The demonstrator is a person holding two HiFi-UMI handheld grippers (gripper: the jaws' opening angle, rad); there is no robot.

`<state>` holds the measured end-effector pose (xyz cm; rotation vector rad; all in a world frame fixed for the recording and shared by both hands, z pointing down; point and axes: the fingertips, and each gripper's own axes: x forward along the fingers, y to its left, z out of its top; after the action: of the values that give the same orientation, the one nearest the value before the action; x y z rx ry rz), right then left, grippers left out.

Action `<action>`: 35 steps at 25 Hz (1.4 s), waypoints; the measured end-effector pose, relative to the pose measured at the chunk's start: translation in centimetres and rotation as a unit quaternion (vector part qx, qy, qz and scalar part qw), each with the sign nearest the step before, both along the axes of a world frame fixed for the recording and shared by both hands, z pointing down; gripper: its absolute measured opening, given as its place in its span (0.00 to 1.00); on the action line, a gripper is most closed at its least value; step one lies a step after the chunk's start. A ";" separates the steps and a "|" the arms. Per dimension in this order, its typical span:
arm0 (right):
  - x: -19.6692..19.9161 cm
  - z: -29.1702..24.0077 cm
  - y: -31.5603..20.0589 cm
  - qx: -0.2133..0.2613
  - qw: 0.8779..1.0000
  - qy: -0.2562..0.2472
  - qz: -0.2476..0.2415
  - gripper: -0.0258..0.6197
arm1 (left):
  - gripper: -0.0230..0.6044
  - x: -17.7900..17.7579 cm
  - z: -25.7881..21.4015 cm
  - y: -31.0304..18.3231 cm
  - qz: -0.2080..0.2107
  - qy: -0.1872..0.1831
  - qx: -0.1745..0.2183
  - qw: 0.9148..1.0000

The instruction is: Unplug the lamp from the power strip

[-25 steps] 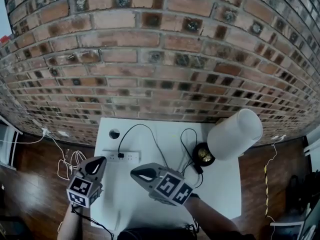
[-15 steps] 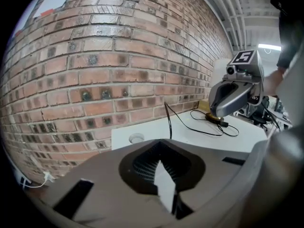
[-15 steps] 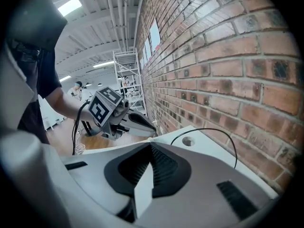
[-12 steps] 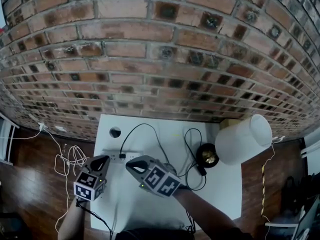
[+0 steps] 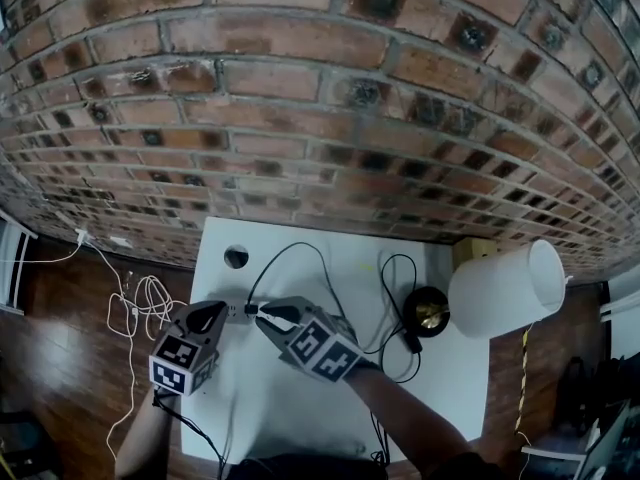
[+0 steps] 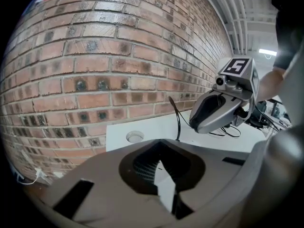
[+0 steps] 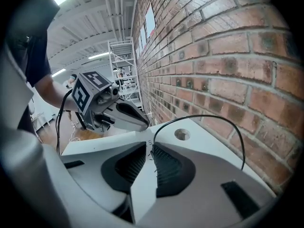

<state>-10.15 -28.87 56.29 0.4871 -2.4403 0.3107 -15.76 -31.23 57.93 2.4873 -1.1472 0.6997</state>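
Entry: lamp (image 5: 505, 290), with a white shade and a dark round base, is standing at the right side of the bench (image 5: 262, 400), near the brick wall. Its black cord (image 5: 300, 249) is looping left across the bench and ending in a small black plug (image 5: 250, 309). The plug is sitting in the power strip (image 5: 236, 311) at the left side. Status: the unplugging is not yet done, and the plug is looking fully seated. The right gripper (image 5: 262, 314) is pointing its tips at the plug and sitting just beside it. Its jaws have just been opening and are standing slightly apart, gripping nothing, with the cord rising just beyond them. The left gripper (image 5: 212, 311) is waiting at the strip's left end, its jaws showing a narrow gap and holding nothing; contact with the strip cannot be told. Remaining, by judgement: closing the right jaws on the plug, steadying the strip, and pulling the plug free.
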 end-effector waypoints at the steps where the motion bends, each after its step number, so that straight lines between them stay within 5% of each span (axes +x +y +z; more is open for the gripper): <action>1: 0.0 0.3 0.0 -0.001 1.000 0.002 0.001 0.14 | 0.06 -0.1 0.5 0.1 0.002 -0.005 -0.006 1.000; 7: -0.7 1.9 -0.4 -0.003 1.000 0.007 -0.002 0.32 | 0.06 0.7 1.0 0.2 0.011 -0.005 -0.010 1.000; 22: -3.0 4.3 -1.3 -0.005 0.999 0.027 -0.040 0.31 | 0.06 1.7 3.7 0.4 0.024 -0.033 -0.042 0.998; 35: -3.5 5.3 -0.9 0.019 0.996 0.053 -0.072 0.18 | 0.06 2.3 4.4 0.2 0.037 -0.054 -0.048 0.997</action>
<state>-13.64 -29.73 61.60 0.3337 -2.3655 0.1723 -13.50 -31.07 62.29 2.4476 -1.0357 0.8997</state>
